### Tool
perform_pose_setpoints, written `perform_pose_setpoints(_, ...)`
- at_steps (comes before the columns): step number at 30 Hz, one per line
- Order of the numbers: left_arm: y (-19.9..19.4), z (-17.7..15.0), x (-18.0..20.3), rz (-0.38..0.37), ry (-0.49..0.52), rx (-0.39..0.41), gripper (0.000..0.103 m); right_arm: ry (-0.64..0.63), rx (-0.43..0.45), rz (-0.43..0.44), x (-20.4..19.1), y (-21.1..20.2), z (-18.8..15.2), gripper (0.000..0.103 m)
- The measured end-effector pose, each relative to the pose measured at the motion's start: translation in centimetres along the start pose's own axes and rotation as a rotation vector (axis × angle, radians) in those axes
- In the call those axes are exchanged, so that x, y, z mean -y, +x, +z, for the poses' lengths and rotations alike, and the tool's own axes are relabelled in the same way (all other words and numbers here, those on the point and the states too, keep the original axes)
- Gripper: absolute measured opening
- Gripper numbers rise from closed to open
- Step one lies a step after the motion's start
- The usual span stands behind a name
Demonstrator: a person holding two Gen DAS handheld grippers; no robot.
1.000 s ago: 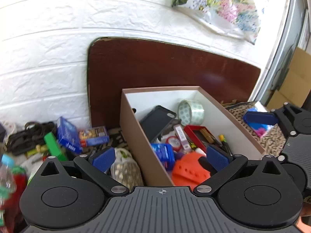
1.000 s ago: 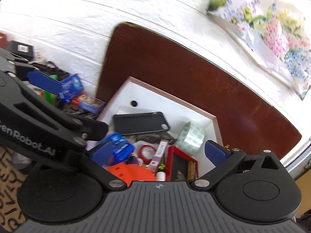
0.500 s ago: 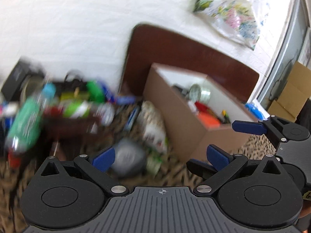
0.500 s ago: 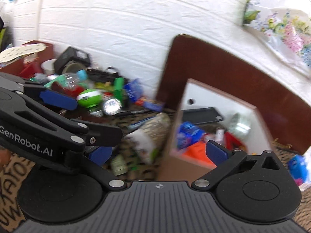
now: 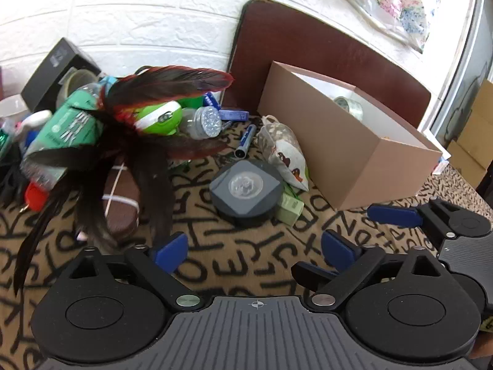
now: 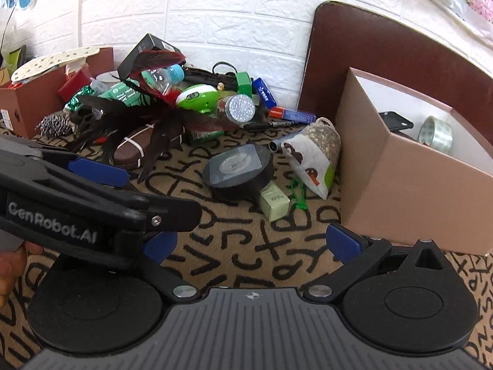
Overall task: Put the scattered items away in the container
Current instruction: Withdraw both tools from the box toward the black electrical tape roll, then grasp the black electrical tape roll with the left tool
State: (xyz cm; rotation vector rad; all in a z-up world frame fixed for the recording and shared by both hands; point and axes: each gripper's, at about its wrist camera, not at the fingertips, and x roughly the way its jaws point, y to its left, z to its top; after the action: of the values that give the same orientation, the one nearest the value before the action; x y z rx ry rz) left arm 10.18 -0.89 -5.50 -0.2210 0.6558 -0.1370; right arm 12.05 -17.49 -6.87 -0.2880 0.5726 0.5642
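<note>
A brown cardboard box (image 5: 345, 151) stands at the right, also in the right wrist view (image 6: 400, 178), with a tape roll (image 6: 436, 132) and a black phone case (image 6: 397, 121) inside. Scattered left of it lie a round grey case (image 5: 246, 189), a printed pouch (image 5: 286, 151), a pale green box (image 5: 289, 206), a blue marker (image 5: 245, 141), a feather toy (image 5: 144, 129), a small brown football (image 6: 144, 145) and a green bottle (image 5: 67, 132). My left gripper (image 5: 254, 248) is open and empty, short of the grey case. My right gripper (image 6: 251, 243) is open and empty beside the box.
A patterned cloth (image 5: 234, 265) covers the surface. A white brick wall (image 5: 138, 15) and a dark brown board (image 5: 323, 49) stand behind. A second brown box (image 6: 34, 98) of oddments sits far left. The left gripper's arm (image 6: 77, 197) crosses the right wrist view.
Both grippers have pulled back from above the box and swung left to face the scattered items on the cloth. Both stay open and empty.
</note>
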Motion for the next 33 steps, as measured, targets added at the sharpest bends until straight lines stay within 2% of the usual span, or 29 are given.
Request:
perform_pose_setpoints(4, 1.6, 0.8, 0.0, -0.005, 0.007, -0.012, 0.090, -0.046, 0.023, -0.023, 0.0, 1.0, 0.2, 0.102)
perform_pose_setpoints(14, 5.1, 3.1, -0.8, 0.005, 0.036, -0.026, 0.081, -0.052, 0.019, 0.027, 0.5, 5.0, 1.3, 0.098)
perform_pose_setpoints(19, 5.9, 3.3, -2.1, 0.016, 0.008, -0.044, 0.071, -0.087, 0.012, 0.055, 0.3, 6.8, 2.1, 0.090)
perform_pose_setpoints(22, 5.6, 3.2, -3.1, 0.019, -0.014, -0.057, 0.065, -0.105, 0.010, 0.075, 0.0, 7.8, 2.3, 0.086)
perform_pose_setpoints(24, 5.3, 3.2, -3.5, 0.031, -0.011, -0.064, 0.065, -0.103, 0.005, 0.106, -0.1, 8.2, 2.5, 0.079)
perform_pose_setpoints(27, 4.0, 2.9, -4.0, 0.028, -0.019, -0.059, 0.065, -0.125, 0.009, 0.110, -0.8, 7.8, 2.7, 0.077)
perform_pose_setpoints(30, 1.5, 2.5, -4.2, 0.023, -0.024, -0.043, 0.068, -0.189, 0.059, 0.148, -2.0, 6.0, 2.4, 0.069)
perform_pose_setpoints(33, -1.4, 1.9, -4.3, 0.025, -0.012, -0.010, 0.074, -0.284, 0.119, 0.193, -3.7, 3.9, 2.1, 0.069)
